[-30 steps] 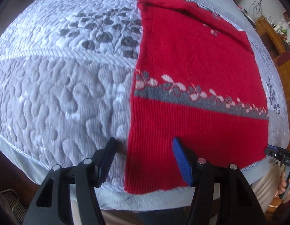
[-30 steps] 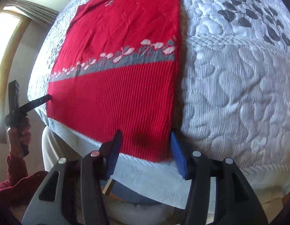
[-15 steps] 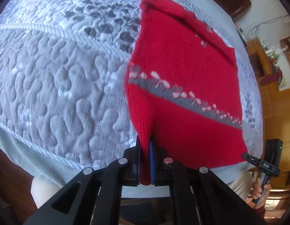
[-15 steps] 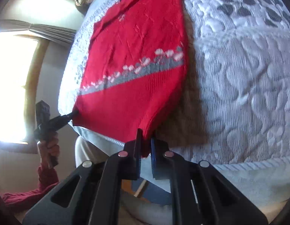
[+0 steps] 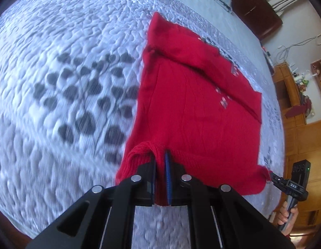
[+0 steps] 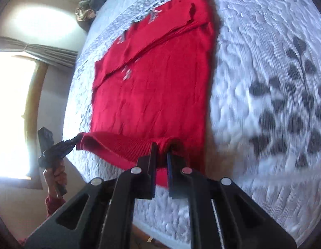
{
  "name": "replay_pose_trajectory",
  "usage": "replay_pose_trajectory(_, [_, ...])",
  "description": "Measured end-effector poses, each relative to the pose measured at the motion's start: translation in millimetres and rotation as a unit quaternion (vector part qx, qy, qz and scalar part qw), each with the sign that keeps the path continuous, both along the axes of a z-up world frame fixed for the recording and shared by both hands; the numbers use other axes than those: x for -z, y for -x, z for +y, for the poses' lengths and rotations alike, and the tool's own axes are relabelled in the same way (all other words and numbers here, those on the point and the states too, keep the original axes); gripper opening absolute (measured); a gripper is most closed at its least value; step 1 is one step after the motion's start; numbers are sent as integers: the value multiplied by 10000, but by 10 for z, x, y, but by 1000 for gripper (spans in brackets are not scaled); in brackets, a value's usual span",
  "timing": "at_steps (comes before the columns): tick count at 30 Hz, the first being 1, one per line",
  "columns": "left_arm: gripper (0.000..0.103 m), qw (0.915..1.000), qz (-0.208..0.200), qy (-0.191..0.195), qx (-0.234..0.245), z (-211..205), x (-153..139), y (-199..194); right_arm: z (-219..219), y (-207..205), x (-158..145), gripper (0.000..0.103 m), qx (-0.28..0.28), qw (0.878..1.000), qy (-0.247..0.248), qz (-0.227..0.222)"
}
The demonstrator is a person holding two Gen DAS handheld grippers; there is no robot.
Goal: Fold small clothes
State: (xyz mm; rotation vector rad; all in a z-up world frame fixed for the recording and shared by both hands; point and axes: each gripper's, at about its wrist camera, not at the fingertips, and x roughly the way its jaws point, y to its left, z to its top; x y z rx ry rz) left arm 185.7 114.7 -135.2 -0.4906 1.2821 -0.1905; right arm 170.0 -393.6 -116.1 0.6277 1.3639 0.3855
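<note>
I've left gripper (image 5: 160, 178) and right gripper (image 6: 161, 172) both clamped on sweater (image 5: 193, 108) hem | sweater flat on bed (image 5: 67, 72) | carry corners level toward 12 o'clock, hem onto collar.

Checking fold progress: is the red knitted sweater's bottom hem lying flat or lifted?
Lifted: both grippers pinch the red knitted sweater's hem, curling it over the body.
</note>
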Motion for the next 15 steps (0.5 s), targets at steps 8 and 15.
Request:
replay_pose_trajectory(8, [30, 9992, 114, -373, 52, -118, 172, -467, 33, -430, 222, 41, 22, 9971, 762, 0])
replay_pose_trajectory(15, [46, 9890, -667, -1286, 300, -30, -230, -464, -105, -416, -59, 45, -167, 9973, 556, -441])
